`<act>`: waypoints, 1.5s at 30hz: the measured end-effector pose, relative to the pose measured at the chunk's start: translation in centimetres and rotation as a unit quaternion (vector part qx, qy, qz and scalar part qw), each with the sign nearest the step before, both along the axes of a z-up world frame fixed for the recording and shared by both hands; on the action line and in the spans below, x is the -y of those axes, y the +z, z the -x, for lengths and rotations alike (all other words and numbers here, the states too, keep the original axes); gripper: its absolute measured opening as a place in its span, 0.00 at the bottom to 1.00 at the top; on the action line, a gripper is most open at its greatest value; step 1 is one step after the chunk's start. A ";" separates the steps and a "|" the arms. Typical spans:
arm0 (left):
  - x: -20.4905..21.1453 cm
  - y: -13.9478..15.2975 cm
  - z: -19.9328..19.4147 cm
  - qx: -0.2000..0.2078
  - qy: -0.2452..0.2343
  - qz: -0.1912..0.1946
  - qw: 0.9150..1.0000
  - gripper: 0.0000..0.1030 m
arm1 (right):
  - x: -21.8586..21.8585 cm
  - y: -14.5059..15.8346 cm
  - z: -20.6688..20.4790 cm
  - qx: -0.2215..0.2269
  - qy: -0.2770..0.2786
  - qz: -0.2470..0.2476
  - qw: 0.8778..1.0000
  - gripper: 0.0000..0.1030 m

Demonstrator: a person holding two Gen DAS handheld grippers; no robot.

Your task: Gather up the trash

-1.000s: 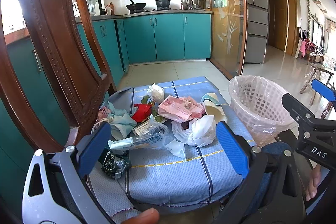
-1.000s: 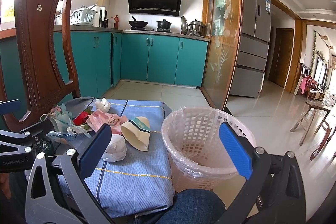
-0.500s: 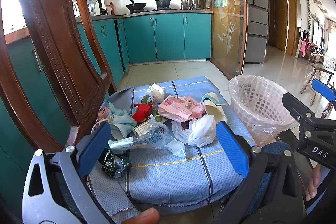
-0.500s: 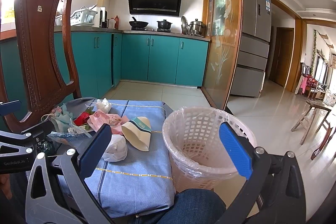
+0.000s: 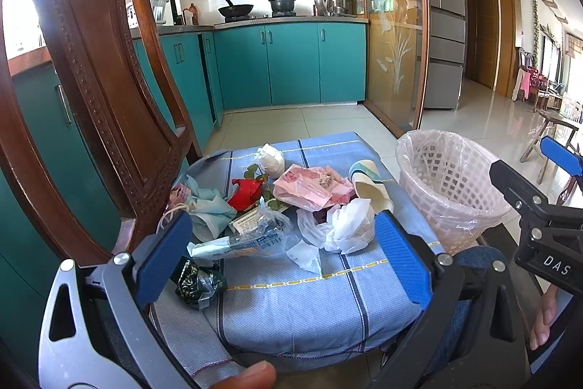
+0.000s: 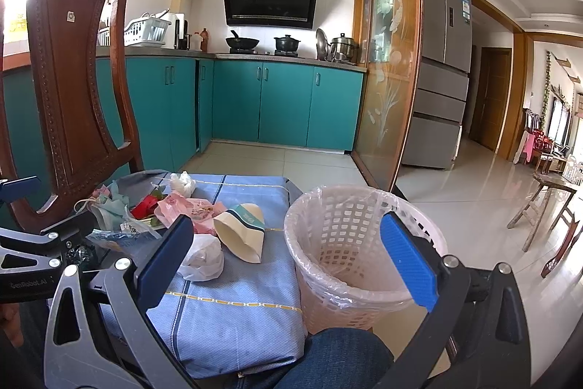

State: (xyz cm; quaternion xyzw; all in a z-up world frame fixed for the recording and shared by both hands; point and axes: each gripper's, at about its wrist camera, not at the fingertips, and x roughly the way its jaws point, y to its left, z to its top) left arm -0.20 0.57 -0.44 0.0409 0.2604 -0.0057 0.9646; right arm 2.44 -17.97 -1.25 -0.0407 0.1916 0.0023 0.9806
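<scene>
Trash is heaped on a blue checked cloth (image 5: 298,294): a crumpled white bag (image 5: 349,225), a pink wrapper (image 5: 309,186), a crushed paper cup (image 5: 370,185), a red scrap (image 5: 246,194), a clear printed wrapper (image 5: 251,236), a dark green packet (image 5: 196,281). A lined white basket (image 5: 448,192) stands right of the cloth. My left gripper (image 5: 284,256) hovers open near the cloth's front, nothing between its fingers. My right gripper (image 6: 288,263) is open, straddling the basket's (image 6: 349,254) left rim and the cloth edge, with the cup (image 6: 242,230) and white bag (image 6: 202,257) just left.
A carved wooden chair back (image 5: 91,79) rises close on the left. Teal kitchen cabinets (image 5: 288,64) line the far wall, a glass partition (image 5: 393,35) and fridge (image 5: 444,24) stand to the right. A person's denim-clad knee (image 6: 339,356) sits below the basket. Tiled floor stretches right.
</scene>
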 end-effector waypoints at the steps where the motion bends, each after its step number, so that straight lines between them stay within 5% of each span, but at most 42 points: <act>1: 0.0 0.0 0.0 0.000 0.000 0.000 1.000 0.97 | -0.1 0.1 0.0 0.000 0.000 0.000 1.000 0.97; 45: 0.4 -0.5 -0.2 -0.012 -0.009 0.006 1.000 0.97 | 0.1 -0.3 0.0 0.003 0.010 -0.005 1.000 0.97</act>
